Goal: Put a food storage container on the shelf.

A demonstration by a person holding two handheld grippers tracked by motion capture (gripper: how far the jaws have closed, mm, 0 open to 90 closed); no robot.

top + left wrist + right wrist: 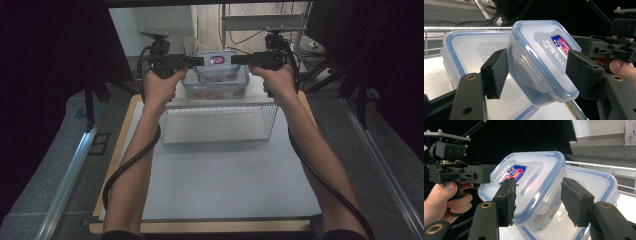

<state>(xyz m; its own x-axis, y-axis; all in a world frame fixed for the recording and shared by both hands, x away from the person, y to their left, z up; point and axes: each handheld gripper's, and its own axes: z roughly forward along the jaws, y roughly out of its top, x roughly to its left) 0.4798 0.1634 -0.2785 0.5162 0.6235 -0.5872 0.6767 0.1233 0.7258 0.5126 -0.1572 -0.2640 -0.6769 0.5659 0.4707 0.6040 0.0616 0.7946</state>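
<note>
The small clear container [216, 63] with a blue-rimmed lid sits on top of a larger lidded container [216, 86], which rests on a white wire rack [218, 122] on the counter [220, 180]. Its red-and-blue label [560, 43] carries writing too distorted to read. The left tool [196, 61] and the right tool [236, 59] flank the small container, both with jaws apart, pads off its sides.
</note>
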